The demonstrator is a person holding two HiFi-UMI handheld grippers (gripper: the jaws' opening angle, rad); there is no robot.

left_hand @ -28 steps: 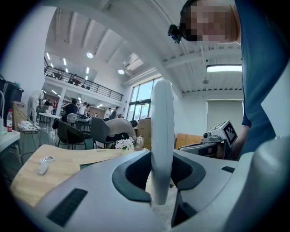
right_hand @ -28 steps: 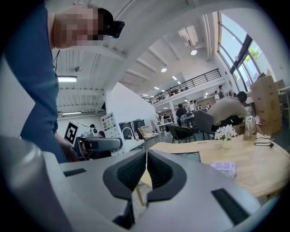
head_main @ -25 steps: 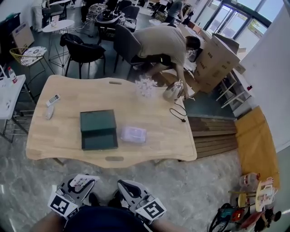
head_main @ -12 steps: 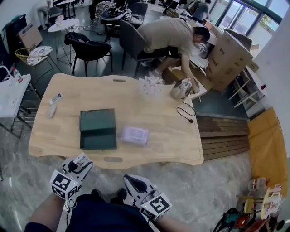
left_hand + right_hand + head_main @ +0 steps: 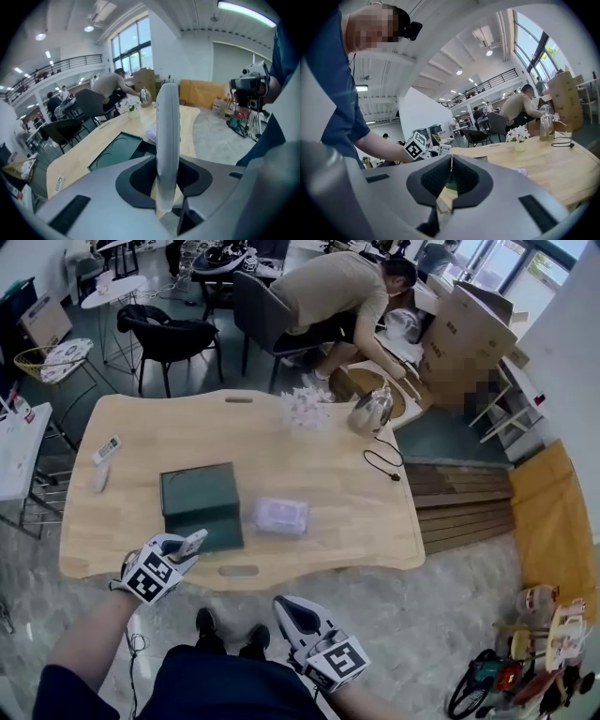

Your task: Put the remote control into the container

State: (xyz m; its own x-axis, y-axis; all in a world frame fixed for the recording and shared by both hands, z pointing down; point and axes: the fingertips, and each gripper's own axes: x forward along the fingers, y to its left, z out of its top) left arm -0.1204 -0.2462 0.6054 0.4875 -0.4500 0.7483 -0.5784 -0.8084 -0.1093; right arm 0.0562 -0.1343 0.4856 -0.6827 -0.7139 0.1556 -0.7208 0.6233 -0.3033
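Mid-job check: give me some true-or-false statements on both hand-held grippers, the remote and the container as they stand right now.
1. The left hand-held gripper is clamped on a remote control. True.
2. That remote control already lies inside the green container. False: it is between the left gripper's jaws, outside the container.
3. The right hand-held gripper carries a second item. False: its jaws are together with nothing between them.
4. Another remote lies on the table near its left edge. True.
5. The kettle stands next to the container. False: it stands at the table's far right corner, well apart from the container.
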